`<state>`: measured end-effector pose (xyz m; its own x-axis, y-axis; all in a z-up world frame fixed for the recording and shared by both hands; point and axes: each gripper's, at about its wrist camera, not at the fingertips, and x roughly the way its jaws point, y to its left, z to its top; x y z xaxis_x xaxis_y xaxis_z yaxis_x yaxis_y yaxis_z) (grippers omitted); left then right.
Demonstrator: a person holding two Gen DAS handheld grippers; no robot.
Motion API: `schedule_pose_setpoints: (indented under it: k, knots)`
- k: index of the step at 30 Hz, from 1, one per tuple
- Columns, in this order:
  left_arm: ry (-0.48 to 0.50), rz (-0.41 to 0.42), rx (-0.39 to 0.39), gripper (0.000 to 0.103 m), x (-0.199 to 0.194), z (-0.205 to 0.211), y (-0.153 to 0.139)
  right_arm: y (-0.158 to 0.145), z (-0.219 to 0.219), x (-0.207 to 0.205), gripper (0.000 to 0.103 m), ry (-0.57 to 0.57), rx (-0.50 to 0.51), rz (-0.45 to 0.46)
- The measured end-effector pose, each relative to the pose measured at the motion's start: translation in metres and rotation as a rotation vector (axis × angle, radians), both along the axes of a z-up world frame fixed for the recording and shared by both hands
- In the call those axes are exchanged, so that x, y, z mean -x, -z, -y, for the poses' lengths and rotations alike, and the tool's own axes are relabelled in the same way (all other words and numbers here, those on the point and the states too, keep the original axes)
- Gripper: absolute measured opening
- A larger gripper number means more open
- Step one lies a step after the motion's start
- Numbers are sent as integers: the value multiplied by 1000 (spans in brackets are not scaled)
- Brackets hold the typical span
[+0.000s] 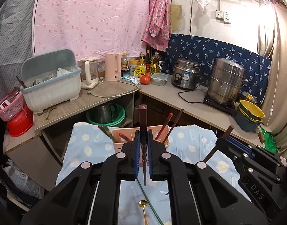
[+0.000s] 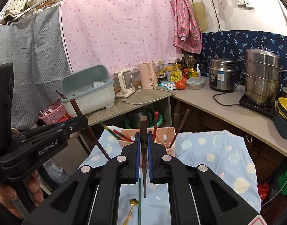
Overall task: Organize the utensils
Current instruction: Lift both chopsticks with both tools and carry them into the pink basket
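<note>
My left gripper [image 1: 143, 132] is shut on a dark chopstick [image 1: 143, 118] that stands up between its blue pads. My right gripper [image 2: 143, 134] is shut on a second dark chopstick [image 2: 143, 125]. Both hover above a table covered by a blue cloth [image 1: 91, 146]. Just beyond the fingertips stands a pink utensil basket [image 1: 122, 133] [image 2: 165, 136] with several red and brown chopsticks leaning in it. A gold spoon [image 1: 143, 205] [image 2: 133, 202] and a green chopstick [image 2: 139, 202] lie on the cloth below. Each gripper shows at the edge of the other's view.
Behind the table an L-shaped counter [image 1: 113, 101] carries a dish-drainer box [image 1: 49, 86], two kettles [image 1: 113, 67], bottles, tomatoes, a rice cooker [image 1: 186, 73], a steel steamer pot [image 1: 225, 80] and stacked bowls [image 1: 250, 114]. A pink mesh basket [image 1: 10, 105] sits at far left.
</note>
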<state>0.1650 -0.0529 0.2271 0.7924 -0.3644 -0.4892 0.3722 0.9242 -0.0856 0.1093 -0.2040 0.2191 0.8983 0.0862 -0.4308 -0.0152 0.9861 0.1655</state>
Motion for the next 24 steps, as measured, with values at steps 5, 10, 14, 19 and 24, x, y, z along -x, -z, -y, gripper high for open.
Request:
schedule_pose_setpoints:
  k: [5, 10, 14, 19, 24]
  knots:
    - [8, 4, 6, 7, -14, 9, -5, -6, 5, -16, 7, 7, 1, 10]
    - [6, 20, 28, 7, -32, 14, -18, -19, 14, -34, 7, 23, 9, 35]
    - [4, 33, 41, 7, -48, 17, -28, -31, 19, -49, 7, 38, 18, 63]
    - [-13, 49, 53, 7, -68, 19, -36, -41, 28, -70, 7, 67, 26, 96]
    - [-31, 59, 50, 7, -89, 20, -37, -42, 37, -89, 7, 95, 42, 115]
